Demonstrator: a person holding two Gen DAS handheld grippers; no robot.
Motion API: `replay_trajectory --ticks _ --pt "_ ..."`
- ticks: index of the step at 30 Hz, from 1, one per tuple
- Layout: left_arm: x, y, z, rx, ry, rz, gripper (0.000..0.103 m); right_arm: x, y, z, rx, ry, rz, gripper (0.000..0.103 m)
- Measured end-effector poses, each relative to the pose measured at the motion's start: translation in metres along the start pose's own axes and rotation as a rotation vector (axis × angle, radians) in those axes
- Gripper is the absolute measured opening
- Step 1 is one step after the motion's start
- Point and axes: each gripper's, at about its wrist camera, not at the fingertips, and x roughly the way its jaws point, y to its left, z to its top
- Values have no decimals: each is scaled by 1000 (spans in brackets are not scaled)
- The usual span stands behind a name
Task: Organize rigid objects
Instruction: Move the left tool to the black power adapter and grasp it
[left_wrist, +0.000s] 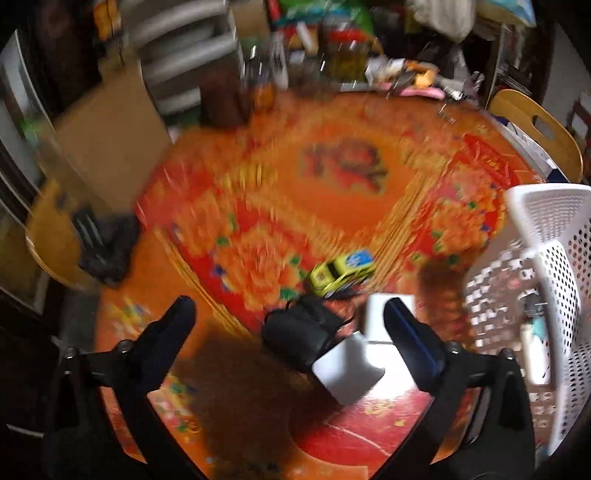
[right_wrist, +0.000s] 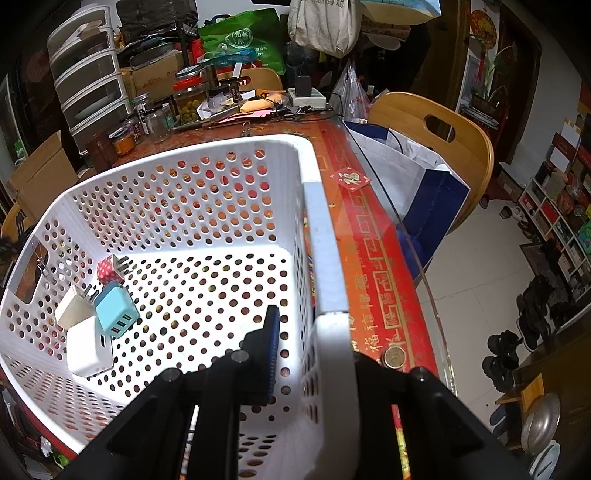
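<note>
In the blurred left wrist view my left gripper (left_wrist: 288, 314) is open and empty above the red patterned table (left_wrist: 258, 192). Between and just beyond its fingers lie a black adapter with a cord (left_wrist: 299, 332), a white charger block (left_wrist: 347, 373), another white block (left_wrist: 384, 317) and a yellow toy car (left_wrist: 341, 273). The white perforated basket (left_wrist: 546, 258) stands at the right. In the right wrist view my right gripper (right_wrist: 314, 343) is shut on the basket's right wall (right_wrist: 325, 258). Inside the basket lie a white charger (right_wrist: 88, 350), a light blue USB charger (right_wrist: 116, 310), a cream plug (right_wrist: 72, 306) and a red patterned plug (right_wrist: 110, 267).
Jars, boxes and clutter (right_wrist: 192, 99) crowd the table's far edge. A wooden chair (right_wrist: 436, 140) with a white and blue bag (right_wrist: 413, 177) stands right of the table. A cardboard box (left_wrist: 110, 136) and a stool with dark cloth (left_wrist: 99, 247) are at the left.
</note>
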Motion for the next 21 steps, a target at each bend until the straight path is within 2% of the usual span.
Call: replay_trajectory --ticks 3,5,10,17,21 --pt "31 9 -9 -53 72 -94 92 0 0 0 2 3 -2 17" --pt "44 9 -14 -71 93 -115 92 -1 -1 1 1 5 -8 17" --pt "65 8 -20 -83 128 -111 90 0 -1 1 -2 10 -16 17" --pt "72 5 -23 -88 115 -101 88 0 -1 2 -4 10 -21 16" --pt "80 1 -25 -89 123 -87 82 0 -1 2 -1 8 -19 17"
